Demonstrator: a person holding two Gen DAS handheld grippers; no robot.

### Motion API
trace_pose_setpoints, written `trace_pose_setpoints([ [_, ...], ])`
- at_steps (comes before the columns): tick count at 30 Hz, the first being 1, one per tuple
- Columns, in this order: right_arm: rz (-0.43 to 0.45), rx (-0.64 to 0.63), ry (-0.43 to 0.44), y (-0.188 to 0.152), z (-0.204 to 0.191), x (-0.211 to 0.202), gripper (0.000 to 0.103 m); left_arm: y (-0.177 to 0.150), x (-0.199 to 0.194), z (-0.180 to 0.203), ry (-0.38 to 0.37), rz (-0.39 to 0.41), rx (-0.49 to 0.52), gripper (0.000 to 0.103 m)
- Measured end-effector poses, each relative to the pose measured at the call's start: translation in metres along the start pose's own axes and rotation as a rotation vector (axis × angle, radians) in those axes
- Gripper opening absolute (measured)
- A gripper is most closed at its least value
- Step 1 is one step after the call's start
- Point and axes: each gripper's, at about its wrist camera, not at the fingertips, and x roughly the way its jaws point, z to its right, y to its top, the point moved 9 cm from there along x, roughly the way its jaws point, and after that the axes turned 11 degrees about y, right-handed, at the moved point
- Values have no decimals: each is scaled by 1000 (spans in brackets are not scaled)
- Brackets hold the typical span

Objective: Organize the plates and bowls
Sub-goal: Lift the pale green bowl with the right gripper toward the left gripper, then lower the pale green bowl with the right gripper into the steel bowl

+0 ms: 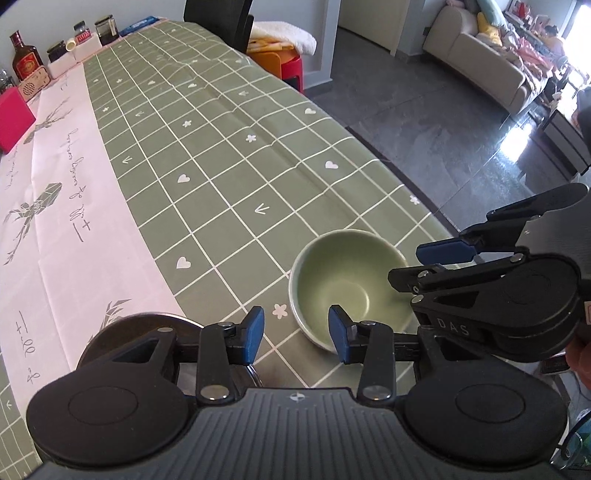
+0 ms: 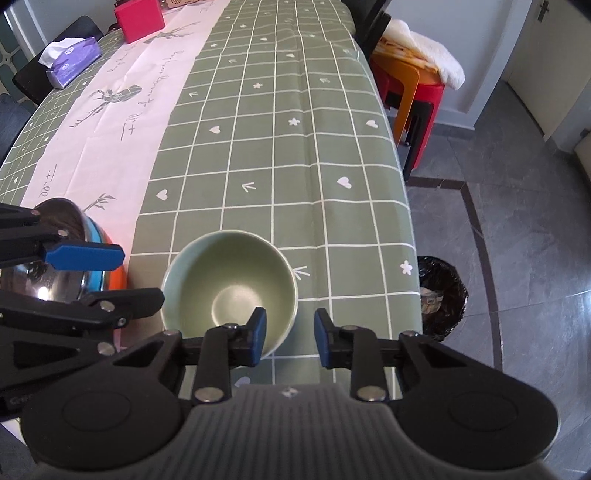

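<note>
My right tool (image 2: pixel 290 338) straddled the near rim of the green bowl (image 2: pixel 229 284), its pads apart and not pressing. My left tool (image 1: pixel 297 334) hung released just beside that bowl, grasping nothing. The bowl sat upright on the bench (image 2: pixel 280 155), near a steel pot (image 2: pixel 55 258).

the bowl (image 2: pixel 229 288) stands on the table (image 2: pixel 295 147) near its right edge. a stack of metal bowls (image 2: pixel 62 258) sits just left of it, on the paper runner (image 2: pixel 122 110). the left gripper (image 2: pixel 85 275) hangs over that stack. the right gripper (image 2: pixel 290 334) straddles the bowl's near right rim. a tissue pack (image 2: pixel 72 61) and a box (image 2: pixel 140 18) lie far back left. a bin (image 2: pixel 441 295) stands on the floor right of the table.
</note>
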Motion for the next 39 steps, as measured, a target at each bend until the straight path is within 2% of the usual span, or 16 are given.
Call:
trace_pose_setpoints([
  [9,-44,53,60,1,6,27,25,4,29,5,12,-71,53,34],
  [11,-55,57,68,0,6,30,18,4,33,6,16,-81,64,33],
  [15,-69,55,70,-4,6,34,13,5,39,8,21,-97,75,33],
  [16,-73,58,73,-5,7,35,11,5,40,9,20,-96,82,30],
  [22,-72,66,91,-5,9,35,11,7,47,13,36,-129,103,25],
  [27,-64,69,100,-6,9,35,12,6,52,14,33,-142,90,24],
  [31,-56,73,109,-6,10,34,11,6,54,15,9,-143,66,14],
  [39,-55,126,112,-8,16,35,9,8,46,16,4,-129,31,9],
])
